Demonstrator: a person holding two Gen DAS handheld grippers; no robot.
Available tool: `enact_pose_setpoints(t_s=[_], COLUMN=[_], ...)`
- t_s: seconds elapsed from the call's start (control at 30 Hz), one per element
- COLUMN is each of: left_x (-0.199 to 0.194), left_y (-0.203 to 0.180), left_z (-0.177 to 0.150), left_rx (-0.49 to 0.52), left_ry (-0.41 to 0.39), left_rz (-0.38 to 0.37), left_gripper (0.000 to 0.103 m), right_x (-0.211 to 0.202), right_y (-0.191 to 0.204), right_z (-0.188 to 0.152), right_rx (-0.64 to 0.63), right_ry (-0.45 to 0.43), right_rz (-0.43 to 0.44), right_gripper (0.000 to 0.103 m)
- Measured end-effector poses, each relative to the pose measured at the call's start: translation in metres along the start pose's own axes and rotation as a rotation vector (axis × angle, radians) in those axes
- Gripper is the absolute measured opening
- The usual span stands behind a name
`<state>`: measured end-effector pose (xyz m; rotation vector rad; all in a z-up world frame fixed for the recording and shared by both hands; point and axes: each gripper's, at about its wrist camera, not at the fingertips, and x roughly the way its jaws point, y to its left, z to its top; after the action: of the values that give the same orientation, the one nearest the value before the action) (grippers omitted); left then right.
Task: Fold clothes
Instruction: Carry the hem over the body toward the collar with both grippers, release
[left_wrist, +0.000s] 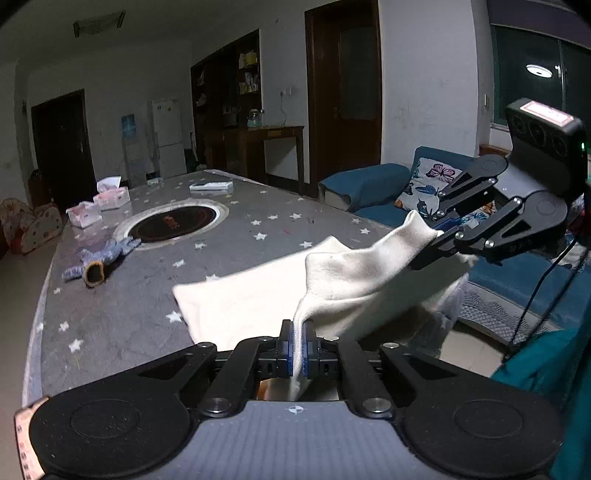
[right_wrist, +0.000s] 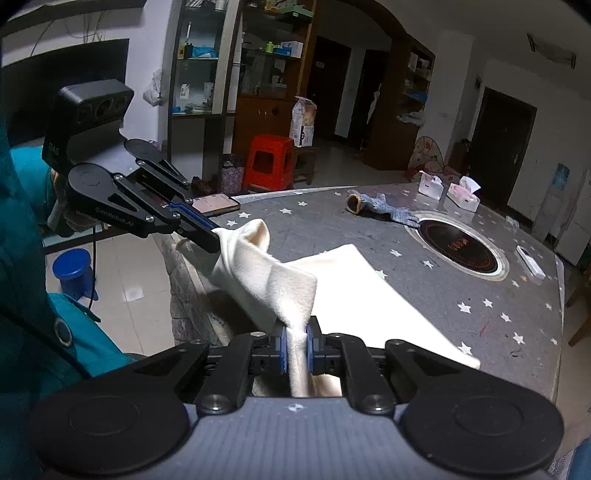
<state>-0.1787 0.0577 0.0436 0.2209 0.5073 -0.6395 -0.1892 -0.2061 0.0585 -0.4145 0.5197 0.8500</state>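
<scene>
1. Cream fleece, the garment (left_wrist: 258, 295) lies partly on the grey star-printed table (left_wrist: 147, 317), its near edge lifted off the surface by both grippers.
2. Left gripper (left_wrist: 297, 354): jaws together, clamped on a pinch of the cloth's near edge. Right gripper (right_wrist: 295, 349): jaws likewise clamped on another pinch of that edge, and each gripper shows in the other's view with cloth in its tips.
3. Progress, as a judgement: the fold looks barely begun. The far part rests flat and smooth on the table, while the held edge hangs slack between the two grips and is not yet laid over. Carrying it across, setting it down and any further folds remain.
4. Edges: the cloth sits close to the table's near edge, and some of it seems to hang past that edge towards the floor; how much is hard to tell.
5. Room: bare tabletop stretches beyond the garment. Farther off lie a blue-grey knitted glove (right_wrist: 384, 207), a round inset cooktop (right_wrist: 460, 251) and two tissue boxes (right_wrist: 447, 190), all well apart from the cloth, so a forward fold should meet nothing.
</scene>
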Motion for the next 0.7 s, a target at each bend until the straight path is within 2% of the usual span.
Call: enact_pose_setpoints(t_s=[0.17,0.37,0.7], left_x=[0.022,0.069,0.169], left_y=[0.017,0.040,0.069], left_z=[0.017,0.046,0.070], left_rx=[0.011,0.054,0.056], left_ry=[-0.014,-0.003,0.086], left_rz=[0.017,0.041,0.100], left_gripper=[0.005,0.005,0.005], right_x=[0.011,0.036,0.101], right_y=[-0.025,-0.068,-0.141], right_z=[0.006,0.016,0.006], right_rx=[0.041,0.095,0.222], right_ry=[0.004,0.010,0.071], right_rz=[-0.017,-0.058,-0.135], right_gripper=[0.008,0.008,0.008])
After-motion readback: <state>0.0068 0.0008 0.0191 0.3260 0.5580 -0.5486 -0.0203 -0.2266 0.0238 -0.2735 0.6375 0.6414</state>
